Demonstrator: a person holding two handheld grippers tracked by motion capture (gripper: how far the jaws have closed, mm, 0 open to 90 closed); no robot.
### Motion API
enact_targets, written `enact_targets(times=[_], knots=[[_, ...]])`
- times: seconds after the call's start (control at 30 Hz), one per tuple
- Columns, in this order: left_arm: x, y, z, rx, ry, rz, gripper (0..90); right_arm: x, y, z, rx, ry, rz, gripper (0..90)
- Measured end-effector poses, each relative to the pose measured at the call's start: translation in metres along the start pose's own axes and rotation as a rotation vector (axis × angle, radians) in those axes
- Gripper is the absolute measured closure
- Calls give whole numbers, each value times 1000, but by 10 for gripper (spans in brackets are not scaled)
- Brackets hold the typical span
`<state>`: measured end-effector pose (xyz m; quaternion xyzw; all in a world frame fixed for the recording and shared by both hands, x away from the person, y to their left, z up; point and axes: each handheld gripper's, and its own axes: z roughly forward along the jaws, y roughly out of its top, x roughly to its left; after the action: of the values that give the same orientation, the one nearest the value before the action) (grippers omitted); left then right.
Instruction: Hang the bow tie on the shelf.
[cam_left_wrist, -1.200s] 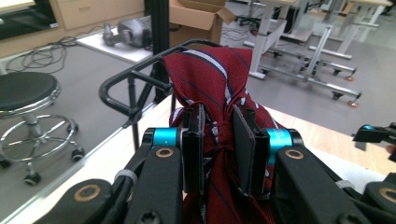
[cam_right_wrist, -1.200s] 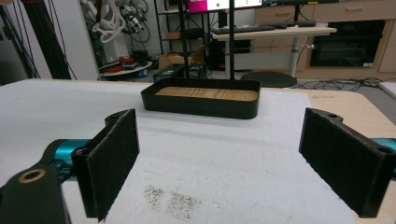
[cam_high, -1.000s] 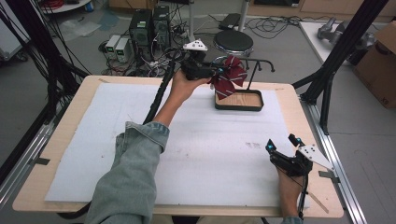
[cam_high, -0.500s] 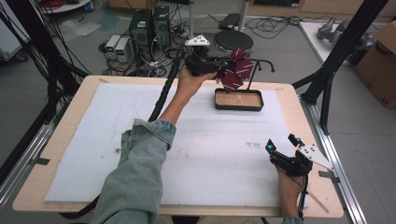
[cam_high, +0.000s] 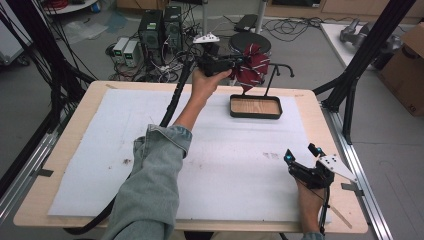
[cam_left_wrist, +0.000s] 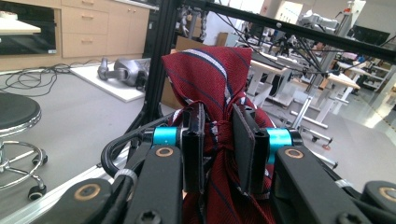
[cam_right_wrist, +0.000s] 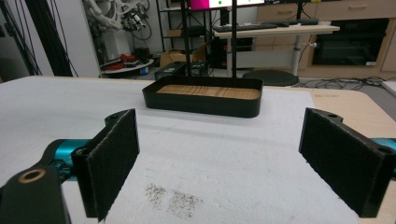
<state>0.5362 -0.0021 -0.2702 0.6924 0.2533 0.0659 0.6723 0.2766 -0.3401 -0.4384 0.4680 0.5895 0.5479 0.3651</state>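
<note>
Lifted higher since a second ago, the striped red necktie (cam_high: 252, 67) hangs pinched in the left gripper (cam_high: 239, 62) above the stand's tray (cam_high: 255, 106) at twelve o'clock; drape it gently over the hook (cam_high: 280, 67) while the right gripper (cam_high: 300, 156) rests with fingers spread at five o'clock.

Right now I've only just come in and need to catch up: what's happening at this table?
A person works with a gripper in each hand. The left gripper is shut on a dark red striped tie, held bunched in the air above the far edge of the table, beside the black stand that rises from a wood-bottomed tray. The right gripper rests near the front right corner, jaws open and holding nothing.
</note>
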Motion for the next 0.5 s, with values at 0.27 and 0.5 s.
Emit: enact_targets(times=[0.27, 0.5], knots=[[-12, -3, 6, 19, -59, 5, 743, 0, 0, 0, 0, -3, -3, 113], [-3, -6, 9, -21, -28, -1, 743, 0, 0, 0, 2, -2, -2, 113]])
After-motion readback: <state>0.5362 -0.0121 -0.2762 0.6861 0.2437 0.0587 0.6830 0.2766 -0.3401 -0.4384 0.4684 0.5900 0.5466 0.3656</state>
